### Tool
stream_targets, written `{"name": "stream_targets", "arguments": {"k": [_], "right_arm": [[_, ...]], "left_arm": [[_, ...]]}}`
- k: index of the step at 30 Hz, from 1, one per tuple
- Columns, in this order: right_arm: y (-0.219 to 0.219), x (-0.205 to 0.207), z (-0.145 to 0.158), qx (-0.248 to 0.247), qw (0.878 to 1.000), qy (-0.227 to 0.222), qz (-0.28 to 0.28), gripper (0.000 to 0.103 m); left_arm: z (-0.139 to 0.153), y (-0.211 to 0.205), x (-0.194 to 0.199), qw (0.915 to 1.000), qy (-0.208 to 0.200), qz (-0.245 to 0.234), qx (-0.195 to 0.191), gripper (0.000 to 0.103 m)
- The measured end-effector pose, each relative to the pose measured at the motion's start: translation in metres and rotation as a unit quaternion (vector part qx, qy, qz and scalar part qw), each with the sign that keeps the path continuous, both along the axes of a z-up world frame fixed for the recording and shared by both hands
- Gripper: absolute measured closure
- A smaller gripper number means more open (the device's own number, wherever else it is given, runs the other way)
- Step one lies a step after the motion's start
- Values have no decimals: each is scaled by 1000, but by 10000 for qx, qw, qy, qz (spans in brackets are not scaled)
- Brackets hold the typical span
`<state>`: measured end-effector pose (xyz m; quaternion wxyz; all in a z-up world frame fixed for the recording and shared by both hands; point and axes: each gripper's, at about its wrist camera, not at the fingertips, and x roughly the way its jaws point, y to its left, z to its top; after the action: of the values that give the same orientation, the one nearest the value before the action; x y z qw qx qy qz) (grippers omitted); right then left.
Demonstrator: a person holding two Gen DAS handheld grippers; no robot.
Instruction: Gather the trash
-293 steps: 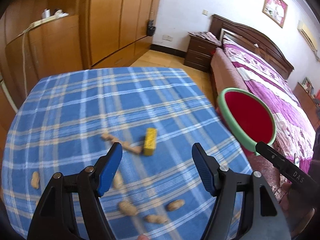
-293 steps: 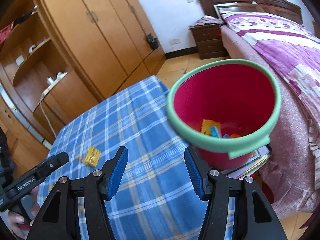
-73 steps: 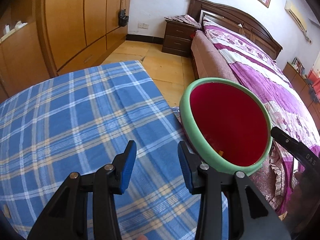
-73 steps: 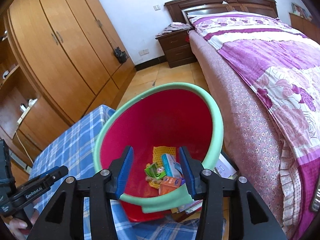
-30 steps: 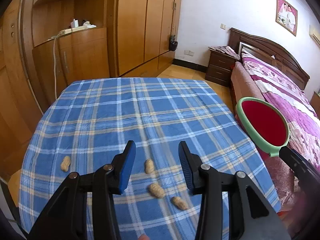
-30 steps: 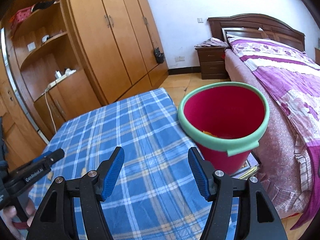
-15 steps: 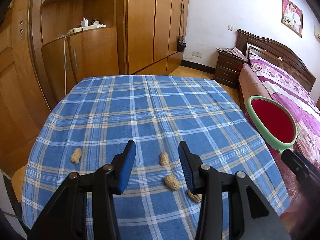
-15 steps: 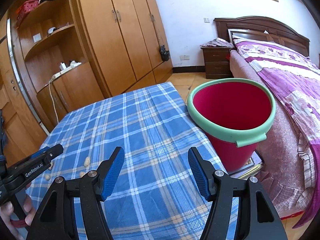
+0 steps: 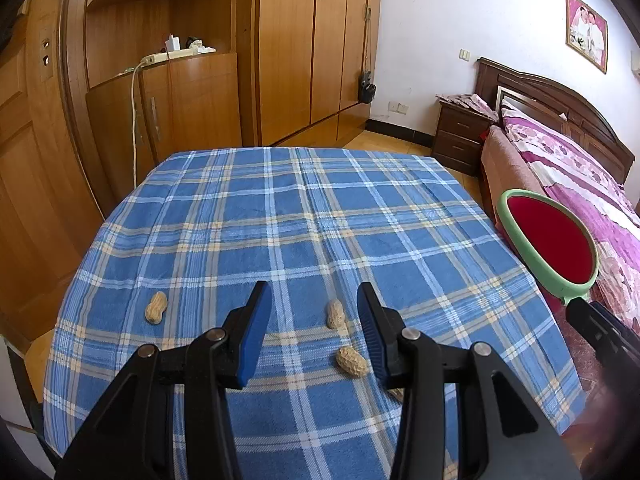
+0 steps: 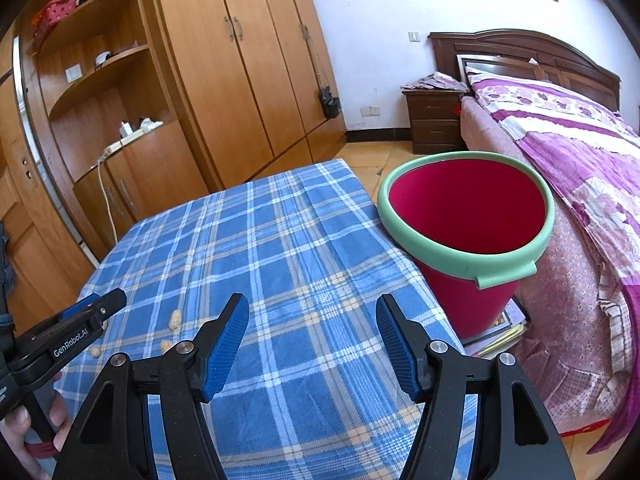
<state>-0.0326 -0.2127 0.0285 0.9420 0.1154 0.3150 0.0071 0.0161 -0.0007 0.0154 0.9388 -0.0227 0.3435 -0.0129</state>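
Several peanut shells lie on the blue plaid tablecloth (image 9: 304, 208). One shell (image 9: 335, 314) and another (image 9: 351, 362) show between the blue pads of my left gripper (image 9: 314, 304), which hovers above them, open and empty. A third shell (image 9: 156, 307) lies further left. A red bucket with a green rim (image 10: 468, 216) stands by the table's right edge, also seen as the bucket (image 9: 548, 246) in the left wrist view. My right gripper (image 10: 313, 322) hangs open and empty over the cloth, left of the bucket. The left gripper (image 10: 86, 312) shows there above small shells (image 10: 175, 319).
Wooden wardrobes (image 9: 312, 48) and a shelf unit with a power strip (image 9: 176, 54) stand behind the table. A bed with a purple floral cover (image 10: 580, 152) and a nightstand (image 10: 434, 120) fill the right side. Books (image 10: 496, 334) lie under the bucket. A hand (image 10: 24, 432) holds the left tool.
Both views have shifted a little: the peanut shells sit slightly further left between the left pads, and the bucket shows more to the right in both views. Neither gripper's opening changed.
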Motion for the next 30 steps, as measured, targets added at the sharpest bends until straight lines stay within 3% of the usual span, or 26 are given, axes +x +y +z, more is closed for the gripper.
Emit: {"name": "stream_targets", "arguments": {"k": [30], "right_arm": [[-2, 1, -3, 79, 10000, 59, -8, 36]], "left_arm": [[-3, 1, 0, 10000, 23, 11, 13, 58]]}}
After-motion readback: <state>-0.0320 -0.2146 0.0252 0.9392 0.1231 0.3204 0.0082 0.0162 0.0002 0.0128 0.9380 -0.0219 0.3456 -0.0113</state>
